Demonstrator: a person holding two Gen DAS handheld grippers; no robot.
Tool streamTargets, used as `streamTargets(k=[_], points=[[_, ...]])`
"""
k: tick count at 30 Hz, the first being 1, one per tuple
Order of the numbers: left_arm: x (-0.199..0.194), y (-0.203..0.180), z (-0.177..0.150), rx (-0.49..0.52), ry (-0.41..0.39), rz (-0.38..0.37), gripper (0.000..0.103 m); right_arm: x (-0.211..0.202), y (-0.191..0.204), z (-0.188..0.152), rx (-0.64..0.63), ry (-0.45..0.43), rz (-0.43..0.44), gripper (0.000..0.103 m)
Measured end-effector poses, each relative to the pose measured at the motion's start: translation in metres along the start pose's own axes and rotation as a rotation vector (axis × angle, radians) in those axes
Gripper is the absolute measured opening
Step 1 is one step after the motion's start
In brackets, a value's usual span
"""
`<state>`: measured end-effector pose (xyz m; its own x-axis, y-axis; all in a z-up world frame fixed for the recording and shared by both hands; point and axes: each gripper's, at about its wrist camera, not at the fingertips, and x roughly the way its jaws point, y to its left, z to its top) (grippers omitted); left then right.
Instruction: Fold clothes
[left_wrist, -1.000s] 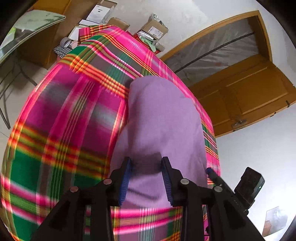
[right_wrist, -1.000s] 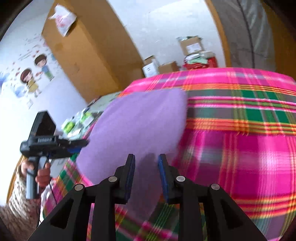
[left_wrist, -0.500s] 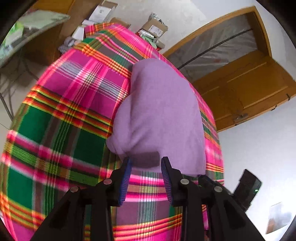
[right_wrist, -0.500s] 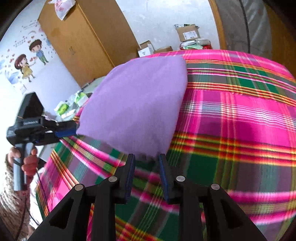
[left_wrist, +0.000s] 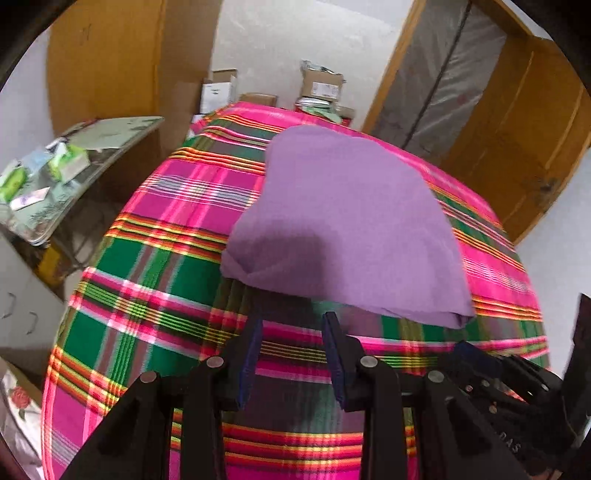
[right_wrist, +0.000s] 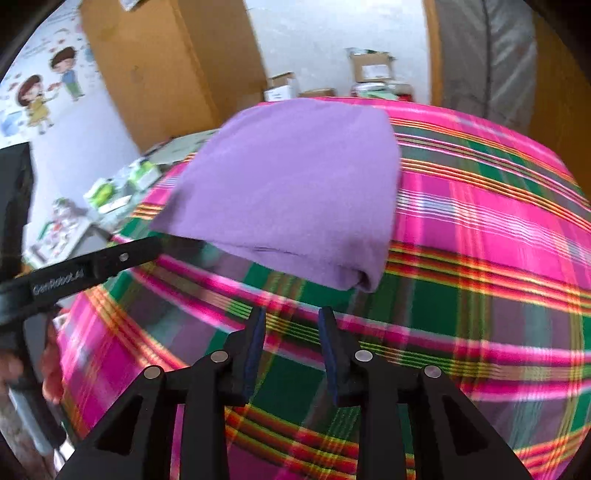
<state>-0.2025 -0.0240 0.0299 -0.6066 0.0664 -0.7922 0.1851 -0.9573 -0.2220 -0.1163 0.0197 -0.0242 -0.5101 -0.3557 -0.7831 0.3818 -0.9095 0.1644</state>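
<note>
A folded purple garment (left_wrist: 343, 221) lies flat on the pink and green plaid cloth (left_wrist: 155, 295); the right wrist view shows the same garment (right_wrist: 295, 184) on that plaid cloth (right_wrist: 480, 295). My left gripper (left_wrist: 291, 325) hovers open just short of the garment's near edge, nothing between its fingers. My right gripper (right_wrist: 290, 317) is also open and empty, a little back from the garment's near folded corner. The left gripper's body (right_wrist: 85, 273) crosses the left side of the right wrist view. The right gripper's body (left_wrist: 517, 373) shows at the lower right of the left wrist view.
A cluttered glass-topped side table (left_wrist: 74, 166) stands left of the plaid surface. Cardboard boxes (left_wrist: 321, 85) sit against the far wall beside a wooden wardrobe (left_wrist: 110, 62). A wooden door (left_wrist: 517, 129) is at the right. A person's hand (right_wrist: 48, 369) holds the left gripper.
Both grippers have pulled back off the purple garment toward me, so it now lies clear of their fingers. The garment stays folded in place.
</note>
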Motion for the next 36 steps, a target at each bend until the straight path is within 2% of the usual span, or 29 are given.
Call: streamTargets(k=[3, 9, 14, 18, 26, 29, 31, 36], points=[[0.0, -0.007, -0.001, 0.035, -0.038, 0.071, 0.033, 0.004, 0.006, -0.003, -0.01, -0.001, -0.063, 0.039], [0.006, -0.009, -0.005, 0.072, -0.057, 0.122, 0.033, 0.011, 0.006, -0.004, 0.029, -0.03, -0.145, 0.042], [0.017, -0.01, -0.004, 0.076, -0.039, 0.123, 0.033, 0.016, 0.009, -0.003, 0.015, -0.057, -0.17, 0.047], [0.021, -0.012, -0.005, 0.095, -0.043, 0.14, 0.033, 0.019, 0.011, -0.001, 0.009, -0.055, -0.16, 0.056], [0.031, -0.015, -0.008, 0.133, -0.05, 0.173, 0.035, 0.022, 0.012, -0.003, 0.004, -0.046, -0.21, 0.059], [0.031, -0.016, -0.009, 0.134, -0.058, 0.17, 0.037, 0.024, 0.011, -0.002, 0.019, -0.045, -0.233, 0.064], [0.03, -0.016, -0.009, 0.134, -0.064, 0.167, 0.039, 0.025, 0.008, -0.001, 0.034, -0.041, -0.255, 0.074], [0.031, -0.019, -0.01, 0.146, -0.067, 0.168, 0.045, 0.025, 0.007, -0.001, 0.047, -0.039, -0.257, 0.075]])
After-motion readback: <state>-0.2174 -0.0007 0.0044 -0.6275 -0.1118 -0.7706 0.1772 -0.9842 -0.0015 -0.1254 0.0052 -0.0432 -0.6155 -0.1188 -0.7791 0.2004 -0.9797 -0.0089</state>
